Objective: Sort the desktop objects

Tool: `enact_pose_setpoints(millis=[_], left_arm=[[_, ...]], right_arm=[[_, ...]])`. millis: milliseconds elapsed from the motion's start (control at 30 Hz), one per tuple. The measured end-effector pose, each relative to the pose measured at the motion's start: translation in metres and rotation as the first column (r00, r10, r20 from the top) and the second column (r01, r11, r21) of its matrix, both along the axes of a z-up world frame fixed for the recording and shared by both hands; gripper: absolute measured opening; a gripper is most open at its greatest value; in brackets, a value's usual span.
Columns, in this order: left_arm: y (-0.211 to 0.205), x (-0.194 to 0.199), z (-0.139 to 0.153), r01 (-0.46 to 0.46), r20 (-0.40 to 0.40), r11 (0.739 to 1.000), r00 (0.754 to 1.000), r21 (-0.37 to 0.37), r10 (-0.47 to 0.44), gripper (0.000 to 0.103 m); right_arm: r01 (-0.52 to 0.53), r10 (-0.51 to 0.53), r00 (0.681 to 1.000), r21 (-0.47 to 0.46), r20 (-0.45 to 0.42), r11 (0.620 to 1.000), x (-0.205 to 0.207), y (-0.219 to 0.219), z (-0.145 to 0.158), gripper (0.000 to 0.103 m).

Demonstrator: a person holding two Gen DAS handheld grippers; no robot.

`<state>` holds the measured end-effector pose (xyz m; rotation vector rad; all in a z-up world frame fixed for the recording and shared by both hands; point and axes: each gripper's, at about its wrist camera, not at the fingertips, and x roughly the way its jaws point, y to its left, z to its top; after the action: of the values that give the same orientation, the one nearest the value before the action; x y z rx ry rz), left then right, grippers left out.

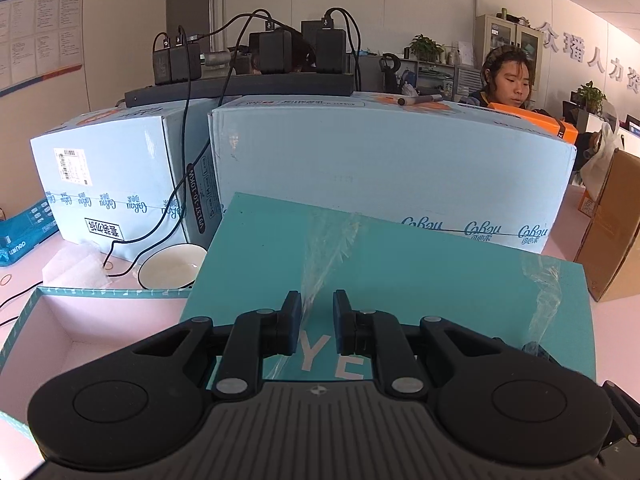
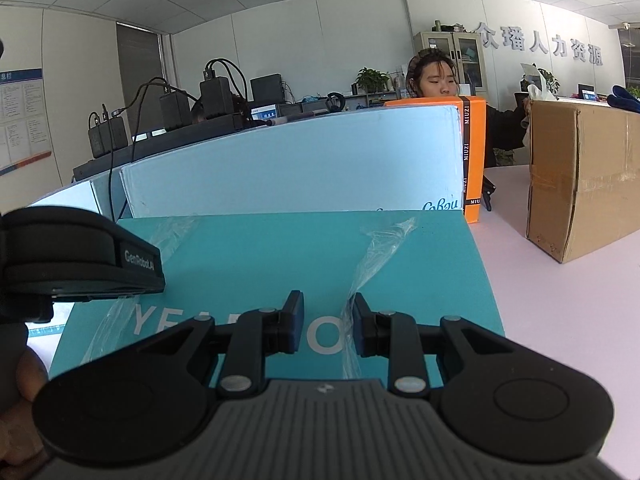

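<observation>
Left wrist: left gripper (image 1: 317, 308) and right gripper (image 2: 327, 312) both nearly closed, each pinching the near edge of the teal lid (image 1: 400, 264). Lid extends forward from jaws, long axis crosswise; open box (image 1: 52, 320) sits left, nearer left hand.

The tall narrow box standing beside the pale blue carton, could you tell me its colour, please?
Orange, with a dark vertical band; clearest in the right wrist view.

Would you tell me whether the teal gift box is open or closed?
Open: the box shows its bare pink interior, with the teal lid beside and partly over it.
</observation>
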<state>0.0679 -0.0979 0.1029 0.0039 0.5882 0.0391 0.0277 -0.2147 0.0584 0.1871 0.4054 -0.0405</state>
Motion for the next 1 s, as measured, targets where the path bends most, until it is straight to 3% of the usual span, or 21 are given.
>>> enact_pose_setpoints(millis=[1000], left_arm=[[0.065,-0.006,0.007,-0.170,0.009,0.985,0.985,0.008,0.170,0.012]], right_arm=[[-0.166,0.167,0.986,0.023,-0.016,0.986,0.013,0.057,-0.002,0.029]])
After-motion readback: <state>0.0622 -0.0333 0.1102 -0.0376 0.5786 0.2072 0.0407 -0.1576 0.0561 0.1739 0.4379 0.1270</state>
